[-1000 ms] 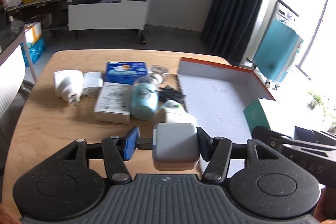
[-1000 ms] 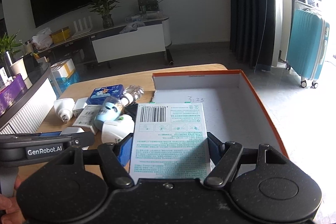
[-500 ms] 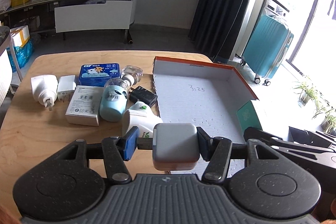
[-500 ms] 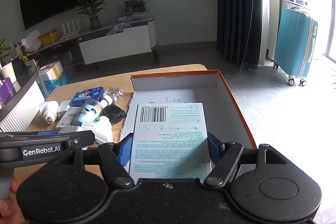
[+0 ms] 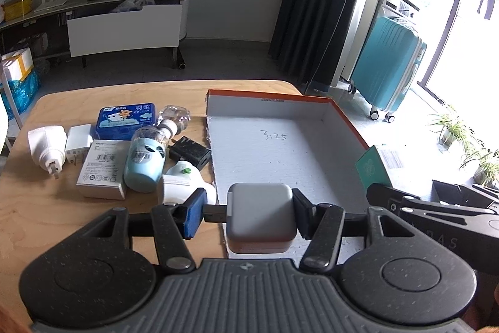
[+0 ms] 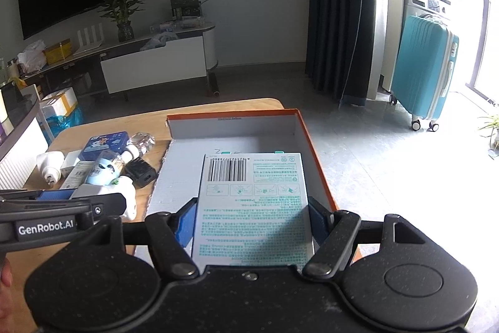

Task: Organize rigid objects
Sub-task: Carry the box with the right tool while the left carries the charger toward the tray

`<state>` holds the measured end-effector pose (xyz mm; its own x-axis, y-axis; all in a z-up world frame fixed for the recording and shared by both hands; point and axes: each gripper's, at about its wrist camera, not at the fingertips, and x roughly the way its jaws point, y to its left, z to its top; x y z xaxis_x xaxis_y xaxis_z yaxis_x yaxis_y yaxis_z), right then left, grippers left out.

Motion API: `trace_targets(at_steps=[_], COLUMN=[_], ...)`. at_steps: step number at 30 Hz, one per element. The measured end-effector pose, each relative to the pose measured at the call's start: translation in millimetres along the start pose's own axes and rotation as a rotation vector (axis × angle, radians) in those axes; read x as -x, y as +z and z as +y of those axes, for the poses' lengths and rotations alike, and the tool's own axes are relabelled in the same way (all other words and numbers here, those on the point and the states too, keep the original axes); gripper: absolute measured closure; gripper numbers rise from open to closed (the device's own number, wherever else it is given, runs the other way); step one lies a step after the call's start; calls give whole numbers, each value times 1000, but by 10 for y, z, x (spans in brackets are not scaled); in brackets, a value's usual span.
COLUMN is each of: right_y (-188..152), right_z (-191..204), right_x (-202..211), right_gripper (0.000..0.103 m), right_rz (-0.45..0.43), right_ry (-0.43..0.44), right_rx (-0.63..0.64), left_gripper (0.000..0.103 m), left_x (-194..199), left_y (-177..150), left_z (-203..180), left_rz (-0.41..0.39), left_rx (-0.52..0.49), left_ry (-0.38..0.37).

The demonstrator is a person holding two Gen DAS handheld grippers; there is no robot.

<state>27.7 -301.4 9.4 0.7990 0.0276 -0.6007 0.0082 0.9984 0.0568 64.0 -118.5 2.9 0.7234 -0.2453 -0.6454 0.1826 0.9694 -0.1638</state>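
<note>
Left gripper (image 5: 248, 214): clamped on a grey charger (image 5: 261, 216), held above the near edge of the orange-rimmed box (image 5: 346, 122), seemingly for dropping inside.
Right gripper (image 6: 251, 223): jaws wide, gripping a flat printed carton (image 6: 254, 202) over the box floor, likely bound for the same box.
Left of the box: bottle (image 5: 145, 159), blue tin (image 5: 126, 120) and plugs wait on the table (image 5: 37, 208).
Since a second ago: both hands have drifted over the box; grips unchanged.

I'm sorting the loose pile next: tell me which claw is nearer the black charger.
Left. The left claw, holding a grey cube, is just right of the black charger; the right claw, holding a flat box, is farther right.
</note>
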Motion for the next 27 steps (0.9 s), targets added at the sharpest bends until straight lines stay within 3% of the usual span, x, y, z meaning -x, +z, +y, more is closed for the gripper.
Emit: trace_targets(at_steps=[27], right_y=[166], right_z=[-153], right_x=[-163], right_gripper=[19], right_rz=[0], right_ry=[-21], right_rx=[12], left_gripper=[45], left_x=[-210], left_y=[183], left_z=[-226], left_rz=[6], left_rx=[-33], left_ry=[-14])
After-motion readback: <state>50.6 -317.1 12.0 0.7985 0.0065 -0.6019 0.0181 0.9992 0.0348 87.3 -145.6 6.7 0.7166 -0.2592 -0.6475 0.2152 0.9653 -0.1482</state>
